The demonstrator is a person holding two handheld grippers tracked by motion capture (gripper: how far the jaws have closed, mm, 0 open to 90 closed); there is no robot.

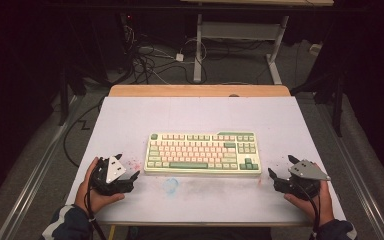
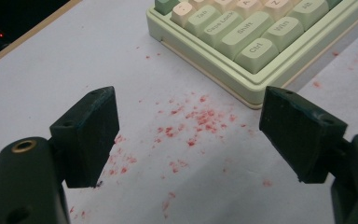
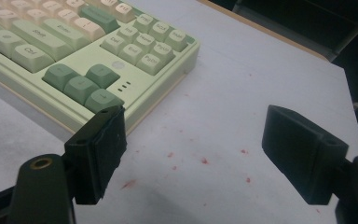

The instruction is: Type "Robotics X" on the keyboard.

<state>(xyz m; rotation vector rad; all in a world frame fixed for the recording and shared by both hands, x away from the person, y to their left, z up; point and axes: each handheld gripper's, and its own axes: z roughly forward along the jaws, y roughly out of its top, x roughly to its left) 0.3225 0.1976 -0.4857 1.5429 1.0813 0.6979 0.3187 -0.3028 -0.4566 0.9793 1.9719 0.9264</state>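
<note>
A pale green keyboard (image 1: 202, 152) with cream and dark green keys lies in the middle of the white table cover (image 1: 195, 115). My left gripper (image 1: 128, 170) rests on the table just left of the keyboard's near-left corner (image 2: 242, 84), jaws wide open with nothing between them. My right gripper (image 1: 282, 167) sits to the right of the keyboard's near-right corner (image 3: 168, 79), also open and holding nothing. In the left gripper view the left gripper (image 2: 191, 126) frames red specks on the cover; in the right gripper view the right gripper (image 3: 193, 140) frames bare cover beside the arrow keys.
Red specks (image 2: 191, 121) and a faint blue smudge (image 1: 170, 185) mark the cover in front of the keyboard. The wooden table edge (image 1: 200, 90) shows at the back. Cables (image 1: 150, 62) and desk legs (image 1: 198, 50) lie on the floor beyond.
</note>
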